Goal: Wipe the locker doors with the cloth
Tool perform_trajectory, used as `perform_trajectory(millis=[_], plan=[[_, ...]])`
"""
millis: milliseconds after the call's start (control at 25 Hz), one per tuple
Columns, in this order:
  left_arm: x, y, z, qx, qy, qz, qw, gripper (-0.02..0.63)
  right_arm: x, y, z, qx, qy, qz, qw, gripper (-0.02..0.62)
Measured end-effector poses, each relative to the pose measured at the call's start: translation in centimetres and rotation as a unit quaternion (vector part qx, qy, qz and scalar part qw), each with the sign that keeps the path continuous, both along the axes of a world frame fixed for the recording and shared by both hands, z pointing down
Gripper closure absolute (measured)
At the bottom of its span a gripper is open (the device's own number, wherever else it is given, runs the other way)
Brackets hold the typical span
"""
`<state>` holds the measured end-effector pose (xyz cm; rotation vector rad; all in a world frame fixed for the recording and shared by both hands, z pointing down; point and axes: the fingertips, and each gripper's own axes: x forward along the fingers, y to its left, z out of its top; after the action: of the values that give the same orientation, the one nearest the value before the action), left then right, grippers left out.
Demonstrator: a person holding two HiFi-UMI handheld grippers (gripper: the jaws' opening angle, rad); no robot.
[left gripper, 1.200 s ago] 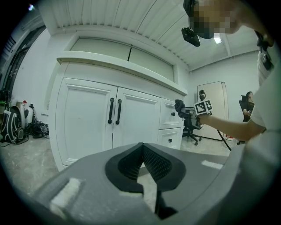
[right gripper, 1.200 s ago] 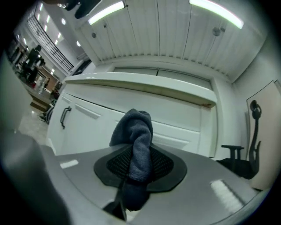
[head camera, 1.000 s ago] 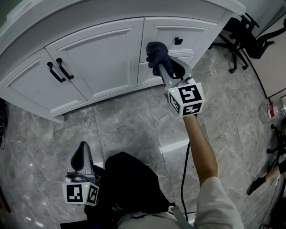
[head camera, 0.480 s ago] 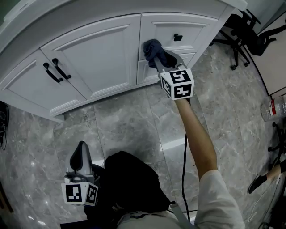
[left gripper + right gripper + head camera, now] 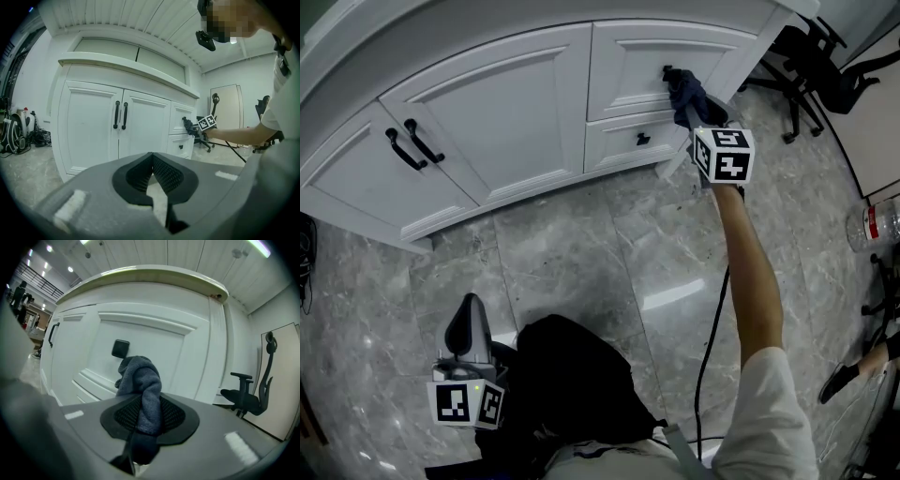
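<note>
The white locker front has two doors with black bar handles on the left and two drawers on the right. My right gripper is shut on a dark blue cloth, and the bunched cloth presses on the upper drawer beside its black knob. In the right gripper view the cloth stands up between the pads. My left gripper hangs low over the floor, far from the locker, shut with nothing in it. The left gripper view shows the doors ahead.
A black office chair stands right of the locker, close to the right arm. A plastic bottle and a person's foot are at the right edge. Bags lie left of the locker. The floor is grey marble tile.
My right gripper has swept the cloth to the right, from the seam between door and drawers across the upper drawer to its knob. The left gripper has not moved.
</note>
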<state>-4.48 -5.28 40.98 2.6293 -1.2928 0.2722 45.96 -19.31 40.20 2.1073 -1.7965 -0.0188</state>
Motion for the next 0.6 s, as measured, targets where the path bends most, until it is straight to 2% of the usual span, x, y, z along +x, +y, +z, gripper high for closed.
perform_trajectory(millis=[160,320,400,480,600], plan=[[-0.1,0.1,-0.1,0.001,0.001,-0.001,1.0,0.604,3.8,0.9,-0.1,-0.007,0.012,0.032,0.999,0.498],[-0.3,0.2,-0.4,0.004,0.001,-0.003,1.0,0.604,4.3,1.2,-0.2,-0.007,0.041,0.05,0.998,0.497],[-0.5,0.2,-0.5,0.005,0.001,-0.004,1.0,0.604,4.4,1.9,-0.3,0.009,0.033,0.07,0.997,0.499],[-0.7,0.1,-0.5,0.006,0.0,-0.005,1.0,0.604,3.7,3.0,-0.5,0.03,0.018,0.075,0.997,0.499],[-0.9,-0.1,-0.4,0.006,0.0,-0.007,1.0,0.604,-0.3,4.4,-0.4,0.054,0.002,0.037,0.998,0.499]])
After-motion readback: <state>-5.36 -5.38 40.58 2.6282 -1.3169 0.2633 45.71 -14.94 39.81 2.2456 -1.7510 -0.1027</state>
